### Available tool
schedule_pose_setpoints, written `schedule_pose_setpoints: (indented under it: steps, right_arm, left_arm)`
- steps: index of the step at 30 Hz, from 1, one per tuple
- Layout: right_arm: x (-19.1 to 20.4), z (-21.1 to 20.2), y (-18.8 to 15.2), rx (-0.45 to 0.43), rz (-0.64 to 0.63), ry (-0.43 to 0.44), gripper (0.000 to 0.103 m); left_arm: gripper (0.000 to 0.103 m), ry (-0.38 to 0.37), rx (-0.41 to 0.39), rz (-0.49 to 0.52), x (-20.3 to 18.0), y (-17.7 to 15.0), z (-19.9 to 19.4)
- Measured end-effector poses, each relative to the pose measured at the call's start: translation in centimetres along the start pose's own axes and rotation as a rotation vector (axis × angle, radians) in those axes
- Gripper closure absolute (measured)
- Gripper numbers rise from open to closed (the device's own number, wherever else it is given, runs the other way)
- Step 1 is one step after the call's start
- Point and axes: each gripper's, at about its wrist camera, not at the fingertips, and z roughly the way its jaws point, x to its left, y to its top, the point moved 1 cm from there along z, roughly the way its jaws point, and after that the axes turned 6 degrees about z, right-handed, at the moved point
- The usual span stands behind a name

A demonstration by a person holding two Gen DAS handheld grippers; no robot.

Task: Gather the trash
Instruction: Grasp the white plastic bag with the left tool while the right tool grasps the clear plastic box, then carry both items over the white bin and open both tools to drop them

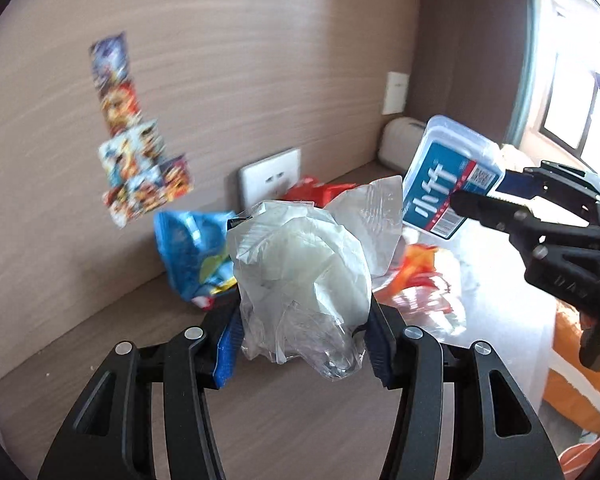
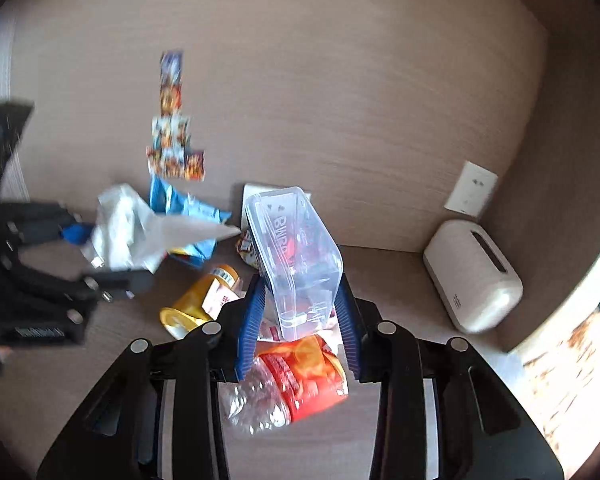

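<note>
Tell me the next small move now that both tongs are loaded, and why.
Probably carry both loads away to a bin; none is in view. The left tongs are shut on the crumpled clear wrapper and the right tongs on the clear plastic box, both lifted off the desk, so neither can take the orange bottle.

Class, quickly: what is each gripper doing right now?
Left gripper: shut on the crumpled plastic wrapper.
Right gripper: shut on the clear plastic box.

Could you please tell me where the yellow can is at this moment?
In the right wrist view the yellow can lies on its side on the desk, just left of the right gripper, below the blue snack bag.
</note>
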Motion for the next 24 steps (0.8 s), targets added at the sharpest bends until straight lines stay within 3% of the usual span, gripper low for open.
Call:
schedule_pose_setpoints:
  steps: [10,24]
  right_arm:
    - [-5.5,-8.6,-2.3,-0.037,0.128,-0.101,0.066]
    - [-14.5,-21.8,-12.6,0.013,0.387,-0.345,0.067]
  left_arm:
    - [0.051,-0.146,-0.033,0.111,-9.2,2.6,-1.0]
    - [0.051,-0.372,0.017,0.329,-27.2,0.4,-0.1]
